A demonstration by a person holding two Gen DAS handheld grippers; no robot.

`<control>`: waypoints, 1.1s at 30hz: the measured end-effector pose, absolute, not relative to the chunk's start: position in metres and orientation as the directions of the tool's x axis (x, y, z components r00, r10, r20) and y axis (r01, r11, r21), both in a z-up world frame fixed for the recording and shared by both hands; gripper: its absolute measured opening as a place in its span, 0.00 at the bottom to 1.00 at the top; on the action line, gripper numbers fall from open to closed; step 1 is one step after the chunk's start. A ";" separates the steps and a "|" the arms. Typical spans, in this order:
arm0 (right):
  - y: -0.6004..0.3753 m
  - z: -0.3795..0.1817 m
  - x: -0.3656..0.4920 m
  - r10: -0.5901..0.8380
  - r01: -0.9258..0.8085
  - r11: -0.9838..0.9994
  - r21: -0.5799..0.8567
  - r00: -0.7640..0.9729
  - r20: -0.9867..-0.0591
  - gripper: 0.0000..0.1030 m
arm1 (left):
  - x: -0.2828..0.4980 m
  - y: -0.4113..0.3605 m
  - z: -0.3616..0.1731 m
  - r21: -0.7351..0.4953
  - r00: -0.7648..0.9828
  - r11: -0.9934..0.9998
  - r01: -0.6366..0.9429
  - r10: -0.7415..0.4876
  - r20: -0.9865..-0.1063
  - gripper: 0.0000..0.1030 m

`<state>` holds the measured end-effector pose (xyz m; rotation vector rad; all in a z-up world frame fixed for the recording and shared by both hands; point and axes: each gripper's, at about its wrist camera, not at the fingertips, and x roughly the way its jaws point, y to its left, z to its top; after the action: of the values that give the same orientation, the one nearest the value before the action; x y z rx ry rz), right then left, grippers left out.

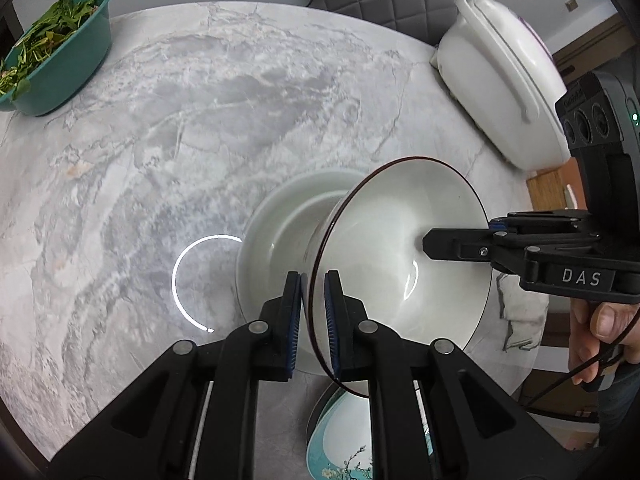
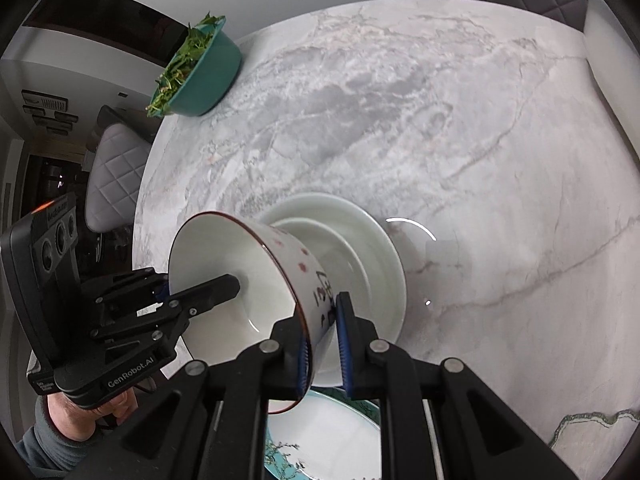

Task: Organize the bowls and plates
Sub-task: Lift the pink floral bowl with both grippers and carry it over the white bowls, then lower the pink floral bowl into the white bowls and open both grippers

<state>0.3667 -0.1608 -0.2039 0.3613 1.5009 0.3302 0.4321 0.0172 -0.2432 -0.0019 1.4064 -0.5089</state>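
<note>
Both claws grip one white bowl (image 1: pixel 384 248) with a thin dark rim, held above the marble table (image 1: pixel 180 128) and tilted well over so its opening faces sideways. The left gripper (image 1: pixel 313 312) is clamped on the near part of the rim, one blue pad inside the bowl and the other outside against the wall. The right gripper (image 2: pixel 324 344) pinches the opposite part of the rim in the same way, its pads set on either side of the wall where red flowers and dark brush marks show on the bowl's outside. In the left wrist view the right gripper reaches in from the right, one black finger lying inside the bowl toward its bottom, and a hand (image 1: pixel 604 328) holds its grip below. In the right wrist view the left gripper comes in from the left with a finger inside the bowl too, and a hand in a grey sleeve (image 2: pixel 72 424) carries it. Just beyond the fingertips, behind the bowl, a white plate (image 1: pixel 272 224) lies on the table. Beneath the claws, closest to the cameras, sits a teal-rimmed plate with a blossom pattern (image 1: pixel 340 452). Far ahead to the left of the left claw stands a teal basin of green leaves (image 1: pixel 64 60), and far to its right a white lidded pot (image 1: pixel 500 80).
</note>
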 end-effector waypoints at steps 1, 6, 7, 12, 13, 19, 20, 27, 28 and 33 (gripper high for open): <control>-0.161 -0.206 0.365 0.427 0.009 0.904 0.427 0.042 -0.903 0.15 | 0.430 0.016 -0.246 -0.291 0.074 0.895 0.338 -0.334 -0.940 0.10; -0.156 -0.214 0.361 0.390 -0.017 0.921 0.390 0.035 -0.920 0.14 | 0.426 0.011 -0.262 -0.249 0.083 0.910 0.332 -0.291 -0.953 0.10; -0.156 -0.216 0.361 0.385 -0.019 0.923 0.385 0.035 -0.922 0.14 | 0.426 0.010 -0.264 -0.235 0.088 0.913 0.332 -0.278 -0.956 0.10; -0.153 -0.226 0.362 0.358 -0.025 0.933 0.358 0.023 -0.933 0.13 | 0.427 0.007 -0.273 -0.205 0.094 0.923 0.327 -0.248 -0.964 0.10; -0.152 -0.228 0.362 0.353 -0.027 0.935 0.353 0.020 -0.935 0.12 | 0.427 0.006 -0.275 -0.199 0.095 0.924 0.327 -0.242 -0.966 0.10; -0.148 -0.234 0.364 0.314 -0.042 0.949 0.313 0.023 -0.949 0.10 | 0.432 0.005 -0.277 -0.185 0.113 0.930 0.317 -0.231 -0.966 0.10; -0.146 -0.233 0.365 0.304 -0.048 0.952 0.303 0.026 -0.952 0.10 | 0.433 0.005 -0.277 -0.182 0.117 0.931 0.316 -0.229 -0.966 0.11; -0.141 -0.233 0.370 0.259 -0.067 0.964 0.257 0.031 -0.965 0.09 | 0.439 0.006 -0.277 -0.185 0.137 0.932 0.313 -0.237 -0.962 0.12; -0.140 -0.233 0.370 0.254 -0.067 0.965 0.252 0.031 -0.967 0.09 | 0.439 0.006 -0.277 -0.186 0.138 0.931 0.313 -0.239 -0.961 0.13; -0.139 -0.233 0.370 0.244 -0.063 0.968 0.242 0.027 -0.969 0.09 | 0.436 0.006 -0.275 -0.206 0.146 0.928 0.312 -0.261 -0.954 0.24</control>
<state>0.3700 -0.1390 -0.2326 0.1454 1.5267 0.2387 0.4362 0.0060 -0.2748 0.0447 1.3635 -0.4122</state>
